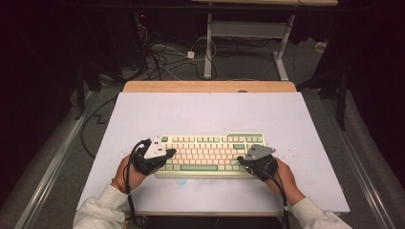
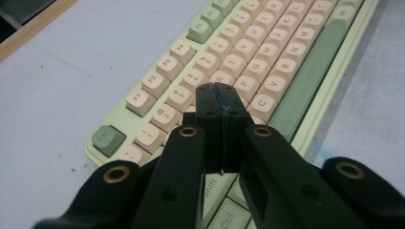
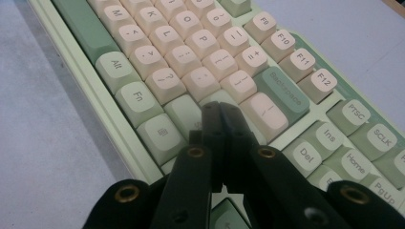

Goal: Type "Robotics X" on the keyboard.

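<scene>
On a matte white board over a wooden surface (image 1: 210,87) in a dark, cable-strewn room, we see a pale green keyboard (image 1: 210,153) with cream keycaps lying lengthwise left to right near us, left tongs (image 1: 168,153) and right tongs (image 1: 240,161) both pressed closed, empty, over its ends.

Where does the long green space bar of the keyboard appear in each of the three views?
High view: the space bar lies in the bottom row of the keyboard, between the two grippers.
Left gripper view: the space bar runs along the right side, from upper right down toward the jaws.
Right gripper view: its end sits at upper left, above the Alt key.
Shared landmark: the keyboard's pale green front edge beside the bar.
</scene>
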